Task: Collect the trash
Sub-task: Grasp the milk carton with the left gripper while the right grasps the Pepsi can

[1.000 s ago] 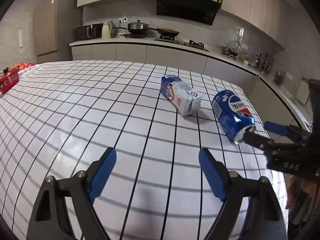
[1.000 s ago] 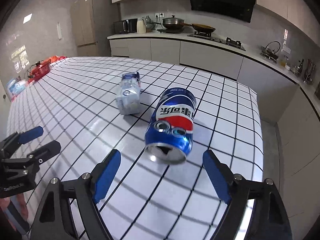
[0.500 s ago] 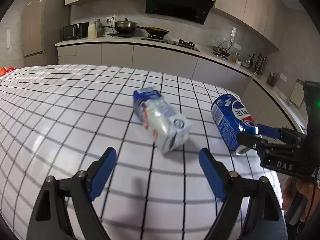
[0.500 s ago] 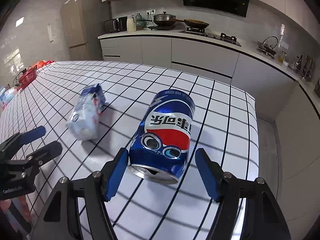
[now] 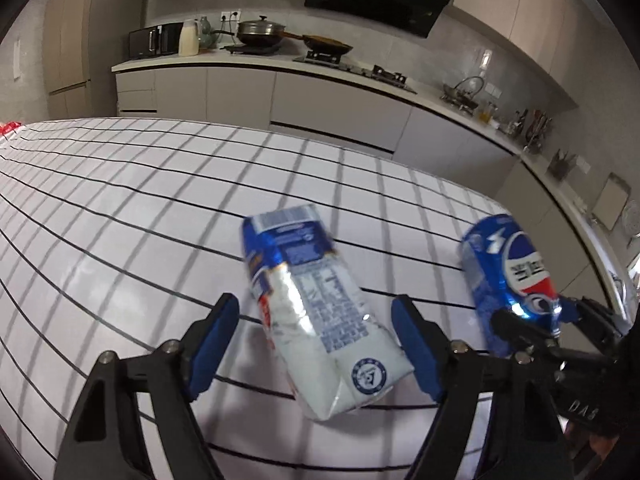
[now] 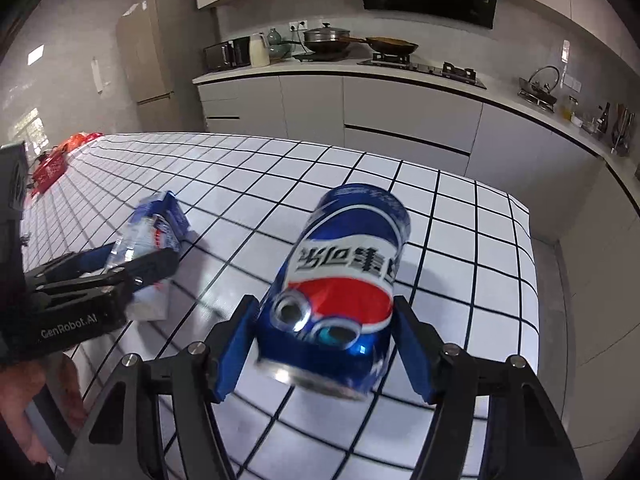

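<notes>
The milk carton is lying between the closing, not yet touching fingers of the left gripper, long axis running near-to-far. The blue can is lying likewise, opening nearest, inside the right gripper; whether its pads are touching is unclear. Both are resting on the checked table.

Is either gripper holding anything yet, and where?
Neither clearly. Left jaws closing around white-and-blue carton, mid-body; right jaws flank crushed blue can, near its open end; contact unclear.
</notes>
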`<state>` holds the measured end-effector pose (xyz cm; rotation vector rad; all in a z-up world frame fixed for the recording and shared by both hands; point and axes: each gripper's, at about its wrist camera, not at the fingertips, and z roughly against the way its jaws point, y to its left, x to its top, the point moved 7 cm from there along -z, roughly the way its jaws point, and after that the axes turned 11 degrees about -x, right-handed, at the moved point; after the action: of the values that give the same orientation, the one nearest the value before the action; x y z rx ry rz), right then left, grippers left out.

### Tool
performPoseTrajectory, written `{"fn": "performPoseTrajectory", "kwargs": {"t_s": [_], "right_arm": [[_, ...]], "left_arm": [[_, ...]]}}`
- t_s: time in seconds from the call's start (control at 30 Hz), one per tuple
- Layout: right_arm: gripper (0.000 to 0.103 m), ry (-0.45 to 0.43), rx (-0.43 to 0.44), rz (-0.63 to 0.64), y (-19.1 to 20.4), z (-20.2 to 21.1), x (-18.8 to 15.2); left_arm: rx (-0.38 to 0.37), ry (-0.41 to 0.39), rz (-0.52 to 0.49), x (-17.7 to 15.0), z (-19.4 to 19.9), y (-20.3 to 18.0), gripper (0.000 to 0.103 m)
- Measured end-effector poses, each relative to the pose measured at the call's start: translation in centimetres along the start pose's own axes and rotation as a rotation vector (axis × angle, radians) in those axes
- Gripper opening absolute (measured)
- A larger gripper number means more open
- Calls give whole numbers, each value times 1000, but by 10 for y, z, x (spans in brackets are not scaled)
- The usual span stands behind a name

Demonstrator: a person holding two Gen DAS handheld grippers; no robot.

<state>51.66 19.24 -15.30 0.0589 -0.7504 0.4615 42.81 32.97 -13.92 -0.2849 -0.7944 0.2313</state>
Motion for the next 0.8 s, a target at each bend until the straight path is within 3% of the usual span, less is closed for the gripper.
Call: {"fn": "performPoseTrajectory", "kwargs": {"t_s": [0.37,0.4,0.43,0.47,0.8], "right_arm": [[78,59,-44,-70,-3,-29,16],[64,65,-41,-75,-3,-29,16],[62,68,-39,-77,-3,-29,15],[62,69,-33,-80,-4,-27,15],[62,29,-52,-33,-2,7,2]], "left_arm": [[35,29,-29,9,-3,20,79],[25,42,-29,9,-7,19,77],[7,59,-31,6,-10,18,57],[2,61,-37,4,-10,18,50],[-8,22,-77,-14,20,-8,48]]}}
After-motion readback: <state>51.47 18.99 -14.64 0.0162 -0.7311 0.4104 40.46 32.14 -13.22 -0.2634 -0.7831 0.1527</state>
